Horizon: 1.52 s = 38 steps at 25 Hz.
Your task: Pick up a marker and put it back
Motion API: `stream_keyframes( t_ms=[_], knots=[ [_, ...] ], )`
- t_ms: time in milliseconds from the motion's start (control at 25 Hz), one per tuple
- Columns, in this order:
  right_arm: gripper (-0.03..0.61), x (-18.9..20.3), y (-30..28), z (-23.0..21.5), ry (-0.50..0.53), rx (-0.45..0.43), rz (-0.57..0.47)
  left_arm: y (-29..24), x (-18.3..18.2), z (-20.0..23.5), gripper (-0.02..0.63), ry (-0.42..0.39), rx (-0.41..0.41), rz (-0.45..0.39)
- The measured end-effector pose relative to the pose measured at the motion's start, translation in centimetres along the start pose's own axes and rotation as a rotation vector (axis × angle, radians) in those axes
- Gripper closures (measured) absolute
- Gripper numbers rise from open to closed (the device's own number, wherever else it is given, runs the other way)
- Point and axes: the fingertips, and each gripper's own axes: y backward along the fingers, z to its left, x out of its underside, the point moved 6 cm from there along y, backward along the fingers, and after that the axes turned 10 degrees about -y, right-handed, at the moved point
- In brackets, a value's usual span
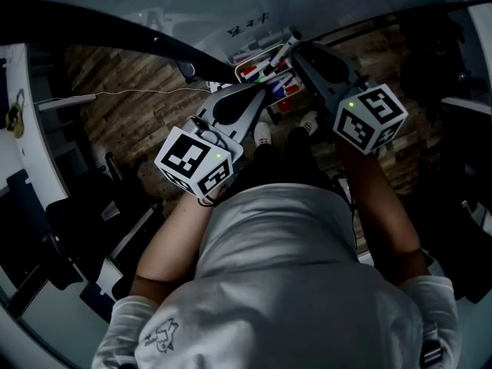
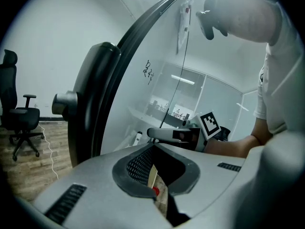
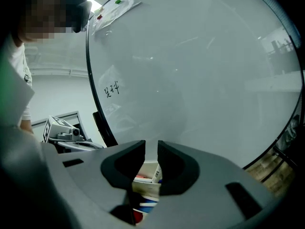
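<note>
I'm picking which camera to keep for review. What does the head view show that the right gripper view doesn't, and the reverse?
Only the head view: the person's shoes, a white cable on the floor, and the cube on the right gripper. Only the right gripper view: that gripper's jaws, a narrow gap apart, and a sheet pinned high on the whiteboard. Both: the tray of markers, the scribble on the board, and the left gripper.
</note>
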Motion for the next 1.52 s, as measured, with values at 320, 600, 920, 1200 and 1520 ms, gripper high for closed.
stream_keyframes(
  t_ms=[320,600,920,1200,1520],
  knots=[
    [0.5,-1.8,1.9,1.8,0.045,0.026,-0.051,1.0,-2.4,-0.5,0.609,-0.055,0.022,-0.037],
    [0.541,-3.1,3.5,3.8,0.098,0.034,-0.075,1.7,-4.3,-1.2,0.609,-0.094,0.049,-0.075],
    [0.568,-4.0,5.9,7.3,0.16,0.012,-0.102,3.7,-6.4,-2.8,0.609,-0.122,0.075,-0.132],
    [0.568,-4.1,7.4,11.2,0.24,-0.013,-0.092,7.3,-7.9,-3.3,0.609,-0.152,0.054,-0.186],
    [0.568,-3.9,10.1,13.5,0.321,-0.014,-0.082,8.8,-7.1,-5.9,0.609,-0.158,0.08,-0.193]
  ],
)
